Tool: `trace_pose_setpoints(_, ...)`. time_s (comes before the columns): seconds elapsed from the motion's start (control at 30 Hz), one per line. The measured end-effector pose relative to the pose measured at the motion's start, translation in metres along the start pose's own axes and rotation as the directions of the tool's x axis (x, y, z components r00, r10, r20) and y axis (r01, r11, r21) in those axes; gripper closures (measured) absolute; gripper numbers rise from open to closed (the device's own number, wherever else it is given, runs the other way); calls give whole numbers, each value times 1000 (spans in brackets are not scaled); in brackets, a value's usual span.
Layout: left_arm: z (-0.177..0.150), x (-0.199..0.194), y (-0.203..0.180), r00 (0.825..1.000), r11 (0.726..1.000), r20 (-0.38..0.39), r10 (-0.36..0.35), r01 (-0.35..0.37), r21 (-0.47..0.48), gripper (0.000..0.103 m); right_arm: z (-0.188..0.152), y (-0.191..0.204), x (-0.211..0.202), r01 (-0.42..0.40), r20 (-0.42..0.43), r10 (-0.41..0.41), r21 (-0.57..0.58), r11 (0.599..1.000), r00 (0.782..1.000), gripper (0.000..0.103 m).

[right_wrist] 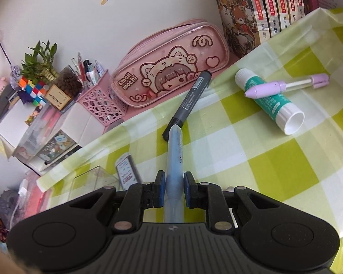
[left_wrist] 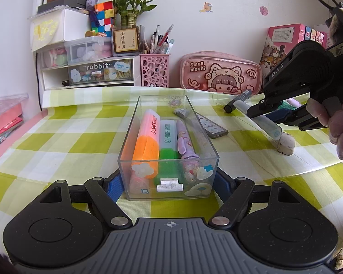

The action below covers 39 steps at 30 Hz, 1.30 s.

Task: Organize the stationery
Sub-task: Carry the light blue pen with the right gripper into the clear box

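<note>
A clear plastic box [left_wrist: 202,137] stands on the checked tablecloth and holds an orange highlighter [left_wrist: 147,141], a green highlighter [left_wrist: 169,141] and a purple pen [left_wrist: 184,139]. My left gripper [left_wrist: 169,182] is shut on the box's near end, one blue pad on each side wall. My right gripper [right_wrist: 174,182], at the right edge of the left wrist view [left_wrist: 272,115], is shut on a pale blue pen [right_wrist: 174,150], lifted and tilted above the cloth. A dark grey marker [right_wrist: 194,96] lies just beyond the pen's tip.
A glue stick [right_wrist: 269,100] with a lilac pen [right_wrist: 285,85] across it lies to the right. An eraser [left_wrist: 285,145] and a flat patterned item [left_wrist: 211,125] lie beside the box. A pink pencil case [left_wrist: 219,73], pen cup [left_wrist: 154,70], drawers and books line the wall.
</note>
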<state>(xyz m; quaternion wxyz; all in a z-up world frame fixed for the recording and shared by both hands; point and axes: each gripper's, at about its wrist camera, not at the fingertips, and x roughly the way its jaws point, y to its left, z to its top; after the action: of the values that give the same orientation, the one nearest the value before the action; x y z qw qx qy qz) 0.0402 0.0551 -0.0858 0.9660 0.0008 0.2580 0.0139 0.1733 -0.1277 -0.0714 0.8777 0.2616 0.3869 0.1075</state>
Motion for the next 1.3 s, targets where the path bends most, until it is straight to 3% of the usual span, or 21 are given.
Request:
trace_pose_setpoints(0.3,0,0,0,1000,1000,0,0,0,0,27,-9,29,-17,-143,-20,143,4,990,990,82)
trace_pose_setpoints(0.63,0,0,0,1000,1000,0,0,0,0,27,-27,55,-8,-248,-113,249,30,968,962,82)
trace_pose_setpoints(1.3,0,0,0,1000,1000,1,0,0,0,27,-36,65,3,-256,-158,257,24,966,953,80)
